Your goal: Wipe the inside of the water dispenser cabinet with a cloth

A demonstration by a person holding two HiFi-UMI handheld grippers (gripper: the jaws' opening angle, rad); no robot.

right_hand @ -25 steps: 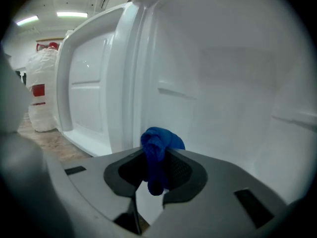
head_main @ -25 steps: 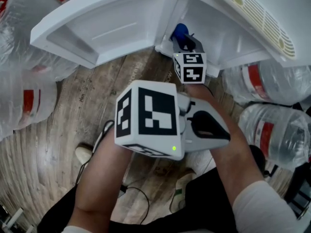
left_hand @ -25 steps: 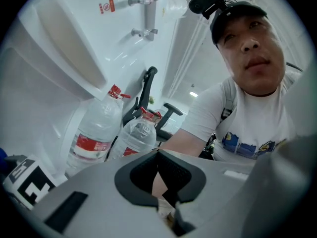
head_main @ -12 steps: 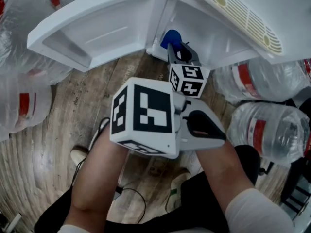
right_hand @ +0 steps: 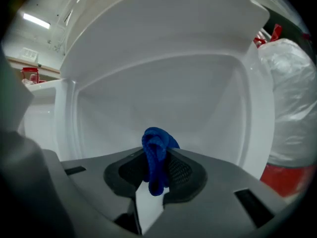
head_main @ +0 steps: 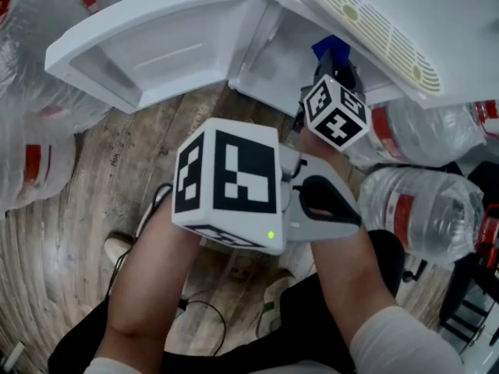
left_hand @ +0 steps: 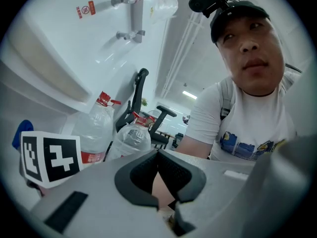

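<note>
Seen from above, a person holds a two-jaw gripper in each hand over a floor (head_main: 70,232) of worn wood planks. The right gripper (right_hand: 156,175) reaches into the open front of a white cabinet (head_main: 273,61) made of smooth moulded plastic with rounded corners. Its jaws are clamped on a blue cloth (right_hand: 157,155), a knitted, ribbed fabric bunched into a loop that sticks up past the dark textured pads. The cloth sits at the mouth of the cabinet, facing the plain back wall; whether it touches any surface cannot be told.

The cabinet's door (head_main: 148,49), a shallow white tray shape, hangs open to the left. A cream slotted grille (head_main: 374,26) lies along the top of the dispenser, above and to the right of the opening.

The left gripper (left_hand: 159,180) is held back over the person's lap, its large marker cube blocking much of the head view. Its jaws meet at the tips with nothing between them; only a sliver of arm shows behind. It faces the person's white T-shirt (left_hand: 233,128).

Clear, crinkled plastic bottles (head_main: 425,209) with red labels crowd both sides of the cabinet. A black cable (head_main: 218,310) trails on the floor.
</note>
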